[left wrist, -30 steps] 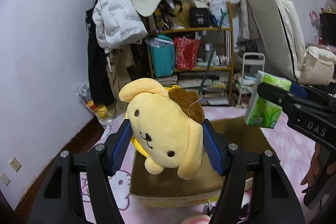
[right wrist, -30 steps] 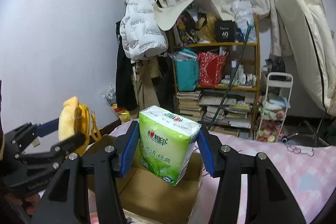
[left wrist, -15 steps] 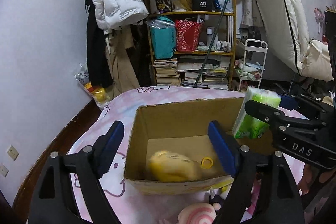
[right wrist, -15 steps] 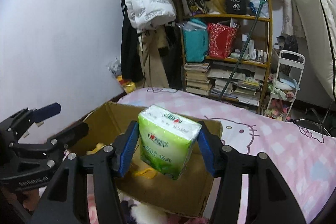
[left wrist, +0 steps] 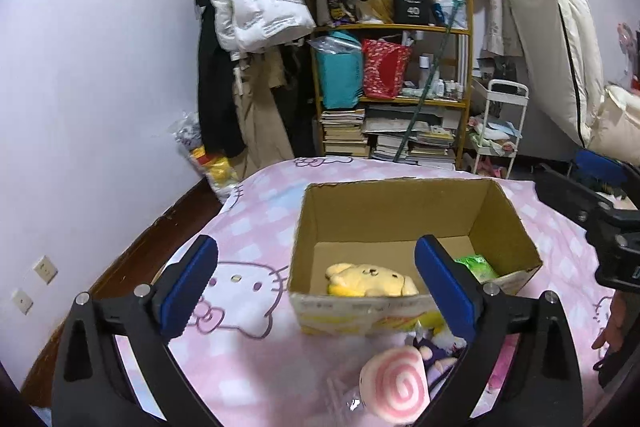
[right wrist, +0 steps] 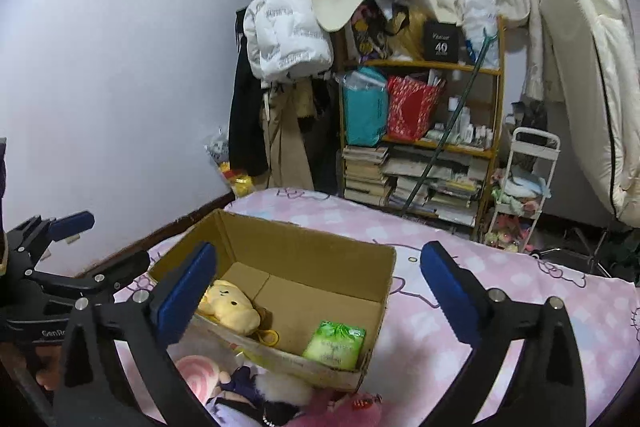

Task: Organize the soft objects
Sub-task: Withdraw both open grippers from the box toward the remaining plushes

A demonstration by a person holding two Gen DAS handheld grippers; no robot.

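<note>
An open cardboard box (left wrist: 352,303) sits on the pink bed; it also shows in the right wrist view (right wrist: 304,239). Inside lie a yellow plush dog (left wrist: 370,279) (right wrist: 230,309) and a green tissue pack (left wrist: 476,265) (right wrist: 335,343). My left gripper (left wrist: 316,285) is open and empty in front of the box. My right gripper (right wrist: 318,293) is open and empty above the box's near side. A pink swirl plush (left wrist: 394,383) (right wrist: 198,375) and a dark purple plush (right wrist: 244,383) lie on the bed before the box.
The pink Hello Kitty bedspread (left wrist: 240,275) covers the bed. A wooden shelf (left wrist: 392,95) with books and bags, a hanging white jacket (left wrist: 256,3) and a white trolley (left wrist: 500,123) stand beyond the bed's far edge. A mattress (left wrist: 552,59) leans at the right.
My left gripper opened and dropped the yellow plush dog into the box. My right gripper then opened and the green tissue pack fell into the box. Both cameras tilted down.
</note>
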